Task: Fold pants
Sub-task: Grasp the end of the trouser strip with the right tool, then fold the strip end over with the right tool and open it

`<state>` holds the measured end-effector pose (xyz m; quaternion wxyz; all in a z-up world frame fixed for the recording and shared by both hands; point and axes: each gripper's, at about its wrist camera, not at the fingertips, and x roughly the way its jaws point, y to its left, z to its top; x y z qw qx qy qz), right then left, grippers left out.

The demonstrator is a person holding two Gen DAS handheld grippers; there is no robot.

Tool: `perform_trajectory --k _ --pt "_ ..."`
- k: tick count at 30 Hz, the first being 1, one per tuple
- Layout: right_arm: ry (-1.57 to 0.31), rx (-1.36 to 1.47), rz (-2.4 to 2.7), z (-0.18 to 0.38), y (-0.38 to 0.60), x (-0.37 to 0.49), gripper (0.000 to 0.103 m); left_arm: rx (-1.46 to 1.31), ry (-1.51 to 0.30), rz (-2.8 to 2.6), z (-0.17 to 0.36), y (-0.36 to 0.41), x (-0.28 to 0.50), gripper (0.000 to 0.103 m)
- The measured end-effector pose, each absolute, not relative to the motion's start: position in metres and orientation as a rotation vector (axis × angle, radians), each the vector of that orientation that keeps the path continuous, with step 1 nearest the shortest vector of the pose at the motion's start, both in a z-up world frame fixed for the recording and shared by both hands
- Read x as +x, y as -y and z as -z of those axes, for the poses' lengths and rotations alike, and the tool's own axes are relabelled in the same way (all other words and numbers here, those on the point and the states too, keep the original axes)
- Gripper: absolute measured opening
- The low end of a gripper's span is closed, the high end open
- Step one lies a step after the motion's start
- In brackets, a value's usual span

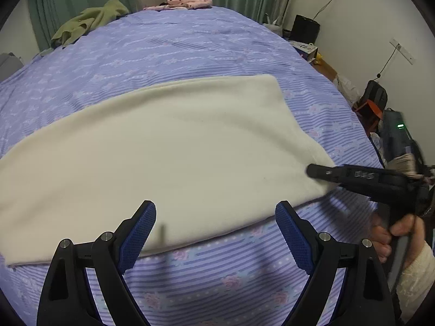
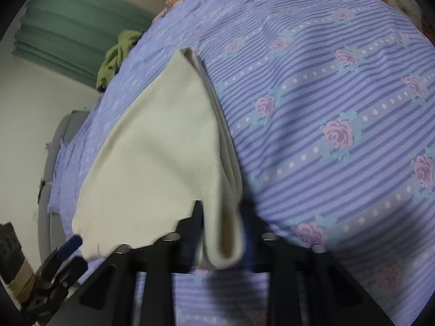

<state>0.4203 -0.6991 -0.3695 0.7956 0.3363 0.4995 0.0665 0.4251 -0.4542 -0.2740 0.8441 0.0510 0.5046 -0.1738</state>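
The left gripper (image 1: 216, 228) hovers with jaws apart over the near edge of the cream fleece pants (image 1: 163, 146), which lie flat on the lilac rose-striped bedspread (image 1: 190, 46). The right gripper (image 2: 223, 233) is clamped on their right end; lift both corners evenly, I'd judge.

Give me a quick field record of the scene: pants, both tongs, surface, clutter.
pants: cream pants, lying flat across the bed, folded lengthwise
left tongs: left tongs open, above the pants' near edge, holding nothing
right tongs: right tongs shut on the pants' corner edge
surface: bedspread, purple striped with roses
clutter: green garment and pink garment at the far edge of the bed
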Motion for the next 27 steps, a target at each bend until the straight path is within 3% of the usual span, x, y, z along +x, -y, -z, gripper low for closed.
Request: perform_trajectory --k 3,6,8,10,13,17,23,27 --pt "-0.991 0.711 -0.117 0.338 0.702 0.404 0.013 0.099 -1.049 0.386 0.269 0.458 0.427 0.090" --pt "-1.083 0.528 -0.028 0.348 0.686 0.409 0.014 0.123 -1.047 0.376 0.271 0.462 0.430 0.090" --pt "-1.109 0.477 -0.006 0.357 0.682 0.410 0.026 0.136 -1.040 0.368 0.270 0.461 0.431 0.090" --pt "-1.082 0.448 0.045 0.339 0.688 0.405 0.049 0.130 -1.026 0.363 0.268 0.457 0.432 0.090" --pt "-0.903 0.301 0.146 0.293 0.694 0.403 0.066 0.125 -1.008 0.352 0.269 0.451 0.437 0.090" --pt "-0.865 0.277 0.003 0.273 0.692 0.457 0.066 0.133 -0.967 0.313 0.270 0.448 0.456 0.090" --pt "-0.902 0.243 -0.158 0.290 0.679 0.545 0.065 0.143 -0.919 0.305 0.270 0.443 0.493 0.090" --pt "-0.988 0.247 -0.184 0.322 0.672 0.588 0.055 0.150 -0.906 0.301 0.275 0.440 0.501 0.090"
